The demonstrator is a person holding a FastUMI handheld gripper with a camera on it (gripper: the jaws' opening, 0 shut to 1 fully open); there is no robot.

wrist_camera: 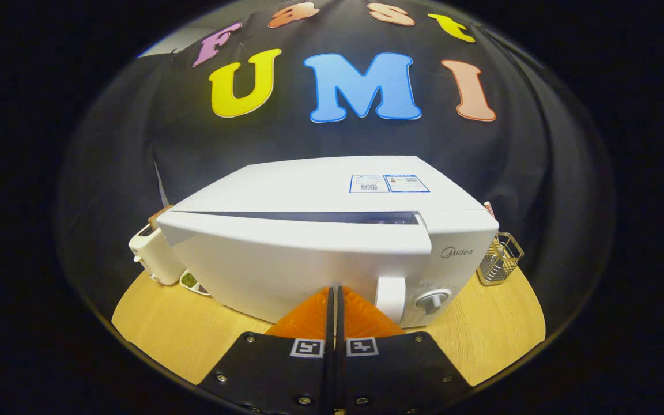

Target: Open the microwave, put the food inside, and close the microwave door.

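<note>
The gripper [335, 291] is seen at the bottom centre of the frame, and its two orange fingers [309, 317] are closed together, with only a thin dark line between them. Nothing is held between them. The tips of the fingers are against, or just in front of, the lower part of the microwave door [286, 262]; I cannot tell if they really touch it.

The white microwave [332, 230] stands in the middle of the frame on a round wooden table [165, 334]. The door is not fully shut: along its top edge there is a dark gap, wider toward the right and closing toward the left corner. The white door handle [391, 298] is just to the right of the fingertips, and a grey round knob [433, 301] sits beside it on the control panel. On the top of the microwave, toward the right, there is a label [388, 183] with blue borders.

At the left of the microwave stands a white toaster [153, 253], and near its foot lies a small dish [193, 283] with something green and dark inside. At the right side of the frame, beside the microwave, a wire basket [500, 259] stands on the table. I cannot say for sure which thing is the food
</note>
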